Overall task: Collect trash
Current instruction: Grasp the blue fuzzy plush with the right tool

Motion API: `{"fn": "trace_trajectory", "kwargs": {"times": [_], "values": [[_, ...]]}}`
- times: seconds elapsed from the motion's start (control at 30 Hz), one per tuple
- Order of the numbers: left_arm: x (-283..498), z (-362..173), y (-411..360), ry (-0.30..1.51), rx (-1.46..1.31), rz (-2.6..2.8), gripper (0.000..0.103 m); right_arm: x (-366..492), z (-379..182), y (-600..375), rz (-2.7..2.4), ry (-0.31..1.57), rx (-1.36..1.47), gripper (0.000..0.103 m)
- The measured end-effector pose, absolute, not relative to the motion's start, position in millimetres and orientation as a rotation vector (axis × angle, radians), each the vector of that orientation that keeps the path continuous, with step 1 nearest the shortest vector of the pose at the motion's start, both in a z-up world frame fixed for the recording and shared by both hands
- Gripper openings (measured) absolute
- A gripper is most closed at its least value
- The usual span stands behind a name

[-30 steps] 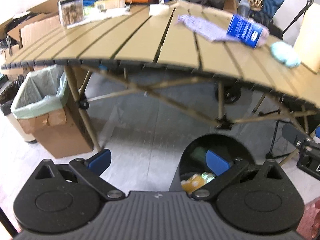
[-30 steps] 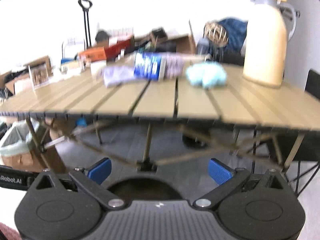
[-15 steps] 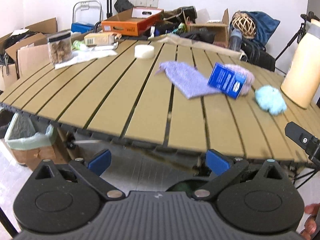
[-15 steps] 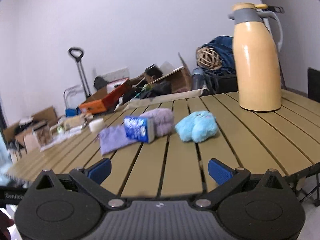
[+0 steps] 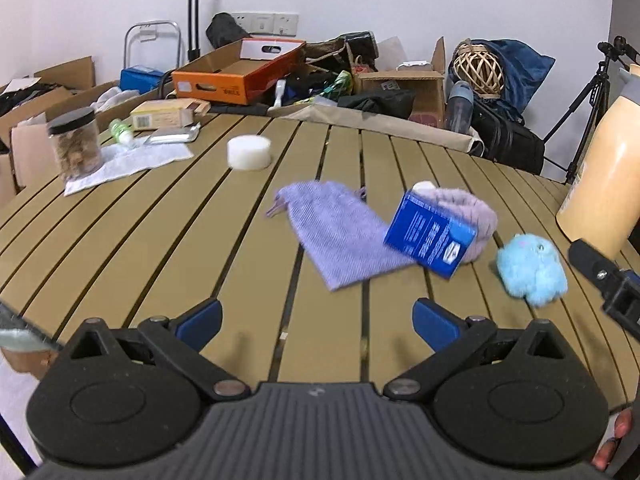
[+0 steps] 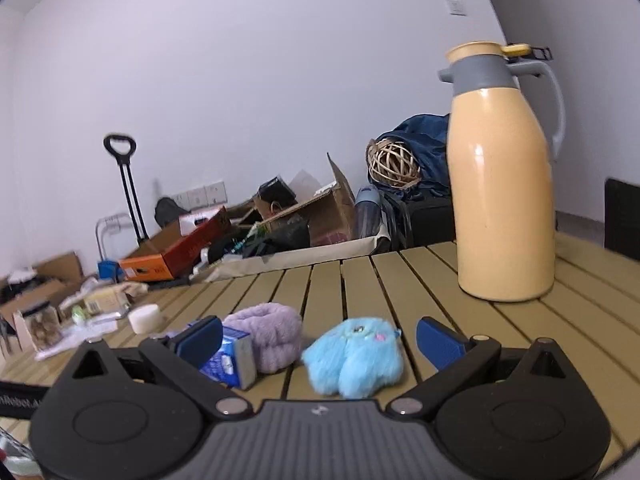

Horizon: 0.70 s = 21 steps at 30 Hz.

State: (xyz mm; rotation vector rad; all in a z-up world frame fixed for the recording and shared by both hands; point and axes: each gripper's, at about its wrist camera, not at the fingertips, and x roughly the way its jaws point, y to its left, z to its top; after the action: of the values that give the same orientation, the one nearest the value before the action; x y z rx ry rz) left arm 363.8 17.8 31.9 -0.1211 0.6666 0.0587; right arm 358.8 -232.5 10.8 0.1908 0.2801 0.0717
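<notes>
Evidently lined up for a pick, both the left gripper (image 5: 316, 318) and right gripper (image 6: 318, 340) hover spread and empty; the blue carton (image 5: 431, 236) leans against the purple scrunchie (image 5: 470, 216), just left of the fluffy toy (image 6: 354, 360).

The left wrist view looks down across the slatted table (image 5: 224, 240) from its near edge. The right wrist view sits low, close behind the blue box (image 6: 230, 356) and fluffy toy (image 6: 354, 362), which both views share.
</notes>
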Motion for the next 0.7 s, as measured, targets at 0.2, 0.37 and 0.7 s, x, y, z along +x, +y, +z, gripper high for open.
{"fn": "trace_trajectory", "kwargs": {"times": [0.2,0.37,0.7], "values": [[393.2,35.6,10.5,0.658,-0.122,0.05,0.103,394.7,13.9,-229.7,0.067,0.366,0.165,0.103],[412.6,36.4,10.9,0.658,-0.145,0.045,0.103,424.2,8.9,-230.6,0.013,0.444,0.127,0.103],[435.4,28.5,5.3,0.679,-0.155,0.038,0.103,461.2,-8.8,-231.0,-0.012,0.597,0.114,0.103]]}}
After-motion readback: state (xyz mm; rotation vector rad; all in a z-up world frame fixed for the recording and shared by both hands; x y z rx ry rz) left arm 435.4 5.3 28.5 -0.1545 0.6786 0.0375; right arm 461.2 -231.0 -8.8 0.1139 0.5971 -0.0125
